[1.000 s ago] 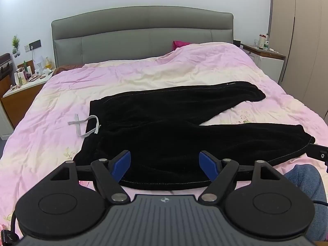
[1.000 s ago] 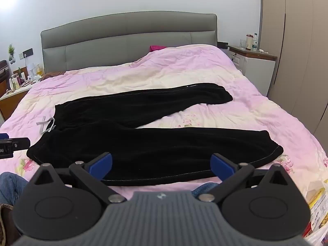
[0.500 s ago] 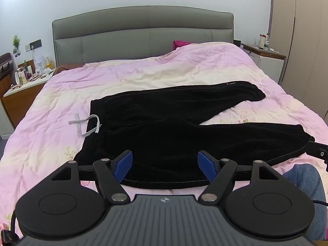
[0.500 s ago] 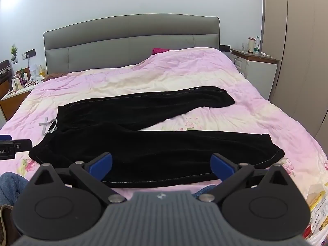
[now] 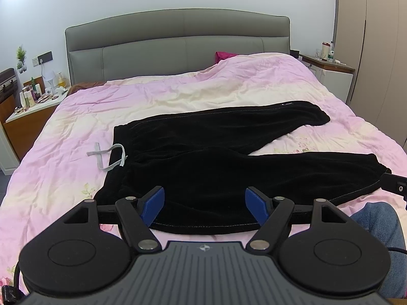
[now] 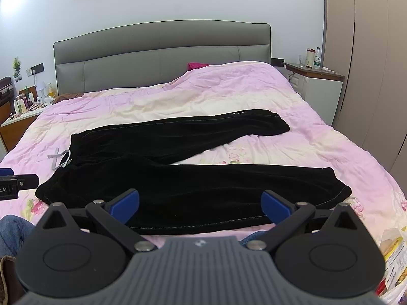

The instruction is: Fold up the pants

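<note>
Black pants (image 5: 216, 157) lie spread flat on the pink bed, waistband at the left, two legs splayed to the right; they also show in the right wrist view (image 6: 193, 180). A grey drawstring (image 5: 112, 155) trails from the waist. My left gripper (image 5: 204, 203) is open and empty, hovering over the near edge of the pants by the waist. My right gripper (image 6: 199, 204) is open and empty over the near leg's lower edge. The right gripper's tip (image 5: 394, 184) shows by the near leg's cuff in the left wrist view.
The pink quilt (image 5: 178, 94) covers the bed below a grey headboard (image 6: 162, 50). Nightstands with bottles stand at the left (image 5: 33, 101) and the right (image 6: 320, 81). A wardrobe (image 6: 368, 50) is at the right. The person's jeans-clad knees (image 5: 381, 226) are at the near edge.
Both grippers have lifted or tilted slightly upward, so more wall shows. The left gripper's jaws have narrowed a little. The pants have not moved.
</note>
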### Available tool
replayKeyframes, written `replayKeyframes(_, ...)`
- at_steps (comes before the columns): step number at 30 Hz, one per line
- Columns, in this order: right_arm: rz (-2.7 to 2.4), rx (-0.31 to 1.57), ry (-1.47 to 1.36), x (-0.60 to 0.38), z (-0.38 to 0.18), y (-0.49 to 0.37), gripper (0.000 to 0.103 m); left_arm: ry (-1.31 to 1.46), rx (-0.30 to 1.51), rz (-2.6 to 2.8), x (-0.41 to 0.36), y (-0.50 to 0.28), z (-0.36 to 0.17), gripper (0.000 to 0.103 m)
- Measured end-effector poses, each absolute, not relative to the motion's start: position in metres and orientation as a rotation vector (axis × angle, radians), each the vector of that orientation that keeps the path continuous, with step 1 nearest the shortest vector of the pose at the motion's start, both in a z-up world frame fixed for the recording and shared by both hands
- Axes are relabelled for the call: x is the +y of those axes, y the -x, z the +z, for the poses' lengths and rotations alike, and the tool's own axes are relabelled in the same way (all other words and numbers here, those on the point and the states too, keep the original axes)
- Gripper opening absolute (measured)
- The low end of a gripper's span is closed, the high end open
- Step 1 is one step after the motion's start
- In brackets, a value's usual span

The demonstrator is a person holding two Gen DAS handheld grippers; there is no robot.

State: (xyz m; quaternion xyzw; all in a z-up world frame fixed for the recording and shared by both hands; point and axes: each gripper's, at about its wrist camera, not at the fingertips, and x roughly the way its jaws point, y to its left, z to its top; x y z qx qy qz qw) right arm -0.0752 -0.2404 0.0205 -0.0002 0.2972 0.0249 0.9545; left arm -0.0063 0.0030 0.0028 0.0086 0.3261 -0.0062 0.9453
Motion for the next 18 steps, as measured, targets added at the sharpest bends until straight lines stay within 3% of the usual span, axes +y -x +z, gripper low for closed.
replayKeyframes(18,0.040,0.596,-0.008,-0.2420,0.0215,0.0796,0.098,-0.020,0.666,-0.021,-0.0012,0.0072,0.0038,0.086)
